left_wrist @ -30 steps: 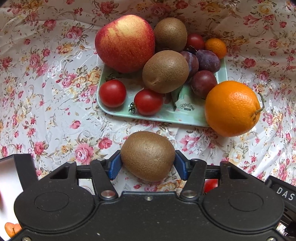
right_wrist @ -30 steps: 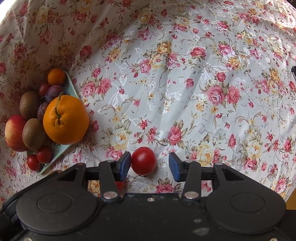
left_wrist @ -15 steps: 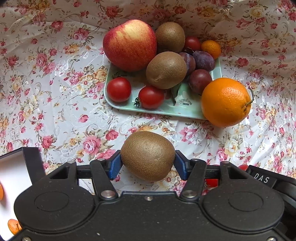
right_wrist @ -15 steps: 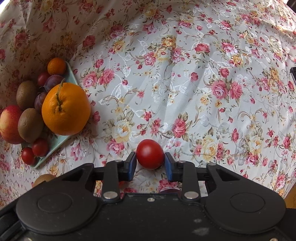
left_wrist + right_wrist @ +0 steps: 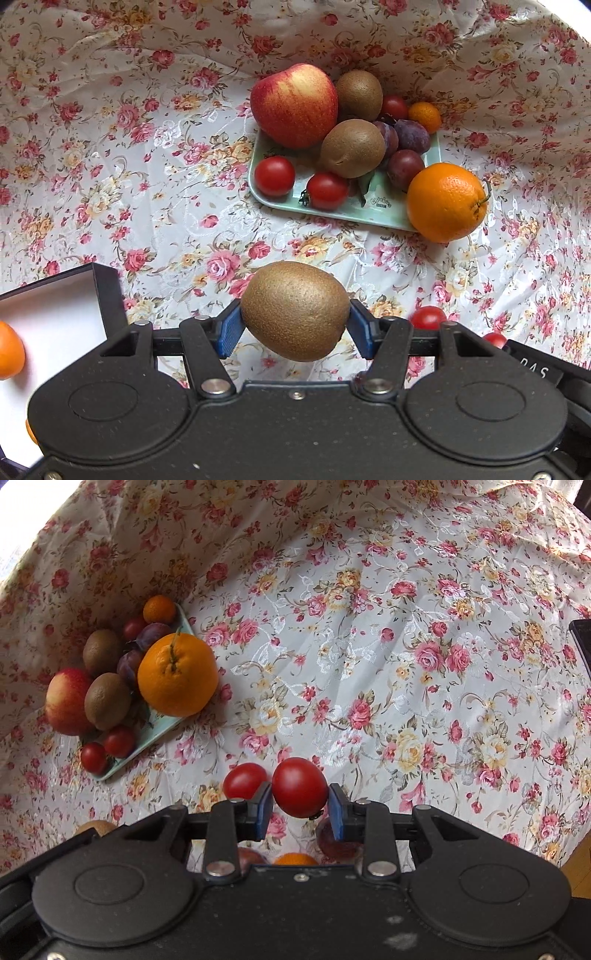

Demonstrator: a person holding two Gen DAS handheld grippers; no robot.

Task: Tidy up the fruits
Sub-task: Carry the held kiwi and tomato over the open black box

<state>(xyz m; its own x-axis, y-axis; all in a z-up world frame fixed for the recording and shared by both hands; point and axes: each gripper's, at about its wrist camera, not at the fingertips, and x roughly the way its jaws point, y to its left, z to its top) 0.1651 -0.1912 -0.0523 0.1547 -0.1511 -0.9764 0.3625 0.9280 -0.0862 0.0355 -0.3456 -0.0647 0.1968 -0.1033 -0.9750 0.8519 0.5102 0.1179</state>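
Note:
My left gripper [image 5: 294, 325] is shut on a brown kiwi [image 5: 295, 310], held above the floral cloth. Ahead lies a mint green tray [image 5: 369, 212] with an apple [image 5: 294, 104], two kiwis, plums, cherry tomatoes and a small orange fruit; a large orange [image 5: 446, 202] rests at its right corner. My right gripper [image 5: 300, 806] is shut on a red cherry tomato [image 5: 299, 787], lifted off the cloth. Another cherry tomato [image 5: 243, 781] lies just left of it. The same tray [image 5: 155, 727] sits far left in the right wrist view.
A black-rimmed white box [image 5: 55, 314] at the lower left of the left wrist view holds an orange fruit [image 5: 9, 349]. A plum [image 5: 334, 843] and a small orange fruit [image 5: 295, 859] show under the right gripper. A dark object [image 5: 581, 642] sits at the right edge.
The right gripper closed on the cherry tomato and lifted it, uncovering a second tomato beside it. The left gripper drew back and left from the tray with the kiwi; the white box came into view.

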